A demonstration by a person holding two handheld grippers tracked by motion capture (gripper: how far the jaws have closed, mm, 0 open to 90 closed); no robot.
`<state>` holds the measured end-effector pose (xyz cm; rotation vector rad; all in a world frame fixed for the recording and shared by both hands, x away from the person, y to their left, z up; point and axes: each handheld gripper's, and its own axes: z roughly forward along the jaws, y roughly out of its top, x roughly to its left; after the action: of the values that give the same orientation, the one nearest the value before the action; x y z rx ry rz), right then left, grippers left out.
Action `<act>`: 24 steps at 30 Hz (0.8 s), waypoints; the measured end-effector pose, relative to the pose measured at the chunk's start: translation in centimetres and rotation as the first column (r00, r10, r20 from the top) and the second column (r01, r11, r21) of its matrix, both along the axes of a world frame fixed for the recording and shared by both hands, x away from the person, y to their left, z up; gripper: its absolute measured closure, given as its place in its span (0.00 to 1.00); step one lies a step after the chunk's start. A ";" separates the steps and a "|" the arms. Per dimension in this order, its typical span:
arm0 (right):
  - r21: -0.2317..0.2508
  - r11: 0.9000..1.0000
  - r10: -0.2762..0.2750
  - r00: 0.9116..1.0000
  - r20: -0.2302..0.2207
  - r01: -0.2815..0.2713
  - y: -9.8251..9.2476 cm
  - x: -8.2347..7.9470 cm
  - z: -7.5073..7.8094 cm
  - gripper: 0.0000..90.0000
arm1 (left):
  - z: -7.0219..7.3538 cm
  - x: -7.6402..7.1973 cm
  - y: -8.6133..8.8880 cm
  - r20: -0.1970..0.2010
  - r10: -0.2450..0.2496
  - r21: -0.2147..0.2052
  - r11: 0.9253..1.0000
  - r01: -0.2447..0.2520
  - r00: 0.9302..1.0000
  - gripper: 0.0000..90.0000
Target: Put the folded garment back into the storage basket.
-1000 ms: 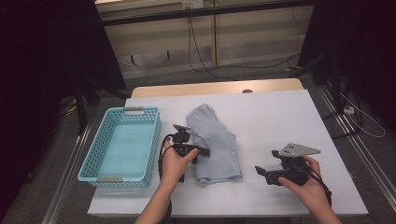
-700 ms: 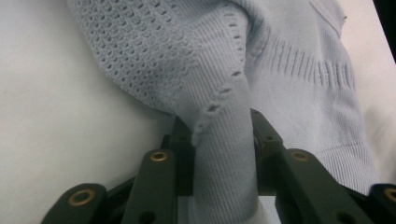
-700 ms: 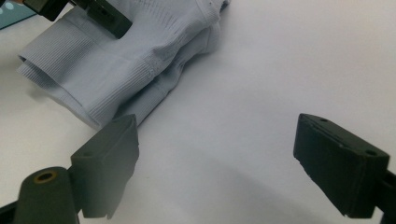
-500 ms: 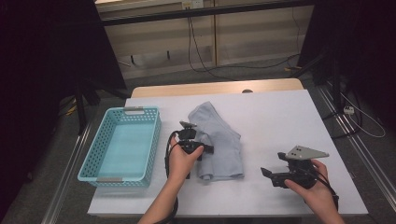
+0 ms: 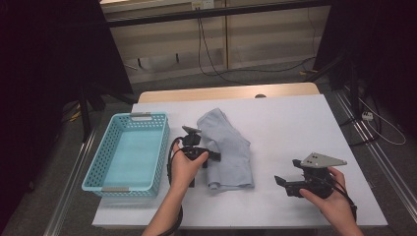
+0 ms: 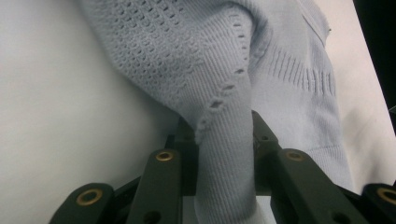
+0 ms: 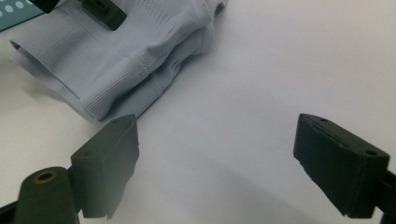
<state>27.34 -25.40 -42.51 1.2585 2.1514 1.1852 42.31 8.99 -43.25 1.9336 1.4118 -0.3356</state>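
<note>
The folded knit garment (image 5: 225, 150) is lying near the middle of the white table (image 5: 295, 123), just right of the turquoise basket (image 5: 129, 152). Its long axis is running from the table's far side toward the person, with the ribbed hem end pointing at the near edge.

The left gripper (image 5: 210, 156) is sitting at the garment's left edge. Its jaws have just been closing and are now pinching a fold of the knit (image 6: 226, 154), which is rising between them. The right gripper (image 5: 281, 183) is hovering over bare table, well apart from the garment, with its jaws spread wide and holding nothing.

The garment is pale blue-grey, showing an openwork mesh panel, a row of eyelet holes and ribbed bands (image 7: 121, 60).
</note>
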 end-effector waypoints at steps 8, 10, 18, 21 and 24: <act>-0.003 1.000 0.018 1.000 0.000 -0.018 0.5 0.4 0.0 0.16 | 0.1 -0.2 0.9 0.008 0.006 0.018 1.000 -0.006 1.000 0.78; -0.002 1.000 0.021 1.000 0.001 -0.021 0.6 0.4 0.0 0.16 | 0.0 -0.2 0.9 0.015 0.010 0.020 1.000 -0.011 1.000 0.75; -0.003 1.000 0.014 1.000 0.000 -0.014 0.4 0.4 0.0 0.16 | -0.9 0.2 1.1 0.019 0.036 -0.016 0.999 -0.036 0.999 0.65; -0.002 1.000 0.011 1.000 -0.002 -0.011 0.4 0.3 0.0 0.16 | -1.3 0.2 0.8 0.017 0.030 -0.023 0.999 -0.030 0.999 0.64; -0.003 1.000 0.010 1.000 -0.003 -0.010 0.4 0.3 -0.1 0.16 | -1.3 0.3 0.7 0.015 0.030 -0.029 0.999 -0.030 0.999 0.67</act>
<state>27.63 -25.00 -42.57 1.2502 2.1632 1.1844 42.57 9.68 -44.60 1.8860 1.4176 -0.3247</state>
